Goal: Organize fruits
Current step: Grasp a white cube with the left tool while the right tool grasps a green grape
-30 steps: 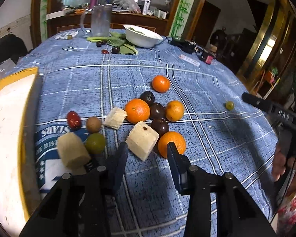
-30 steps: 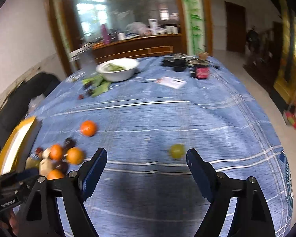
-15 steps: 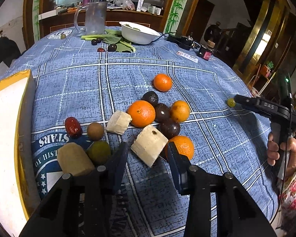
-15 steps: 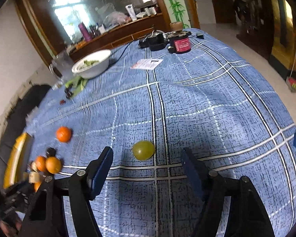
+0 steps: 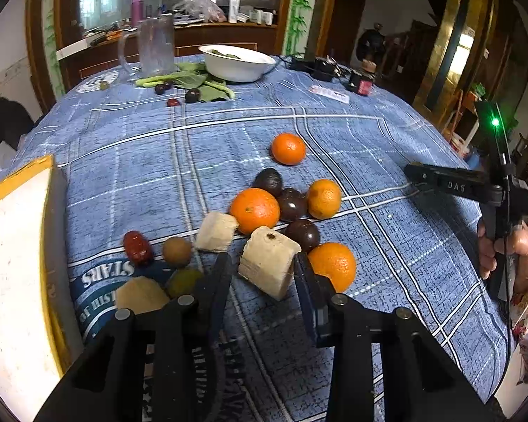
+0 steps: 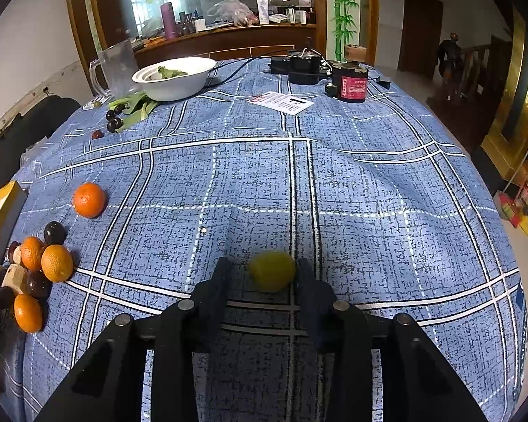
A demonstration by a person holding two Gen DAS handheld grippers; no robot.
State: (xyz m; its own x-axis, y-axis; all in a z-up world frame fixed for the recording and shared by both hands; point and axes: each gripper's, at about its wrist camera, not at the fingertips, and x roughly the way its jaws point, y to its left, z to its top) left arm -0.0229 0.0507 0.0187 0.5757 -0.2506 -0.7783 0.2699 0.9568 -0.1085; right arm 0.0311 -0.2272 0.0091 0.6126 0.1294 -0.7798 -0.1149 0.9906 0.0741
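Right wrist view: the right gripper [image 6: 260, 274] fingers are bracketing the small yellow-green round fruit [image 6: 271, 270], right finger touching; the left gripper [image 5: 262, 272] fingers are standing apart around the pale beige cut chunk [image 5: 268, 262].

Yellow-rimmed tray [image 5: 14, 246] cut off at left edge.

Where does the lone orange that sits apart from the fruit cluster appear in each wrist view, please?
Left wrist view: the lone orange lies just above centre, beyond the cluster, ahead of the left gripper.
Right wrist view: the same lone orange sits at the left, above the cluster.
Shared landmark: the white bowl at the far edge of the table.
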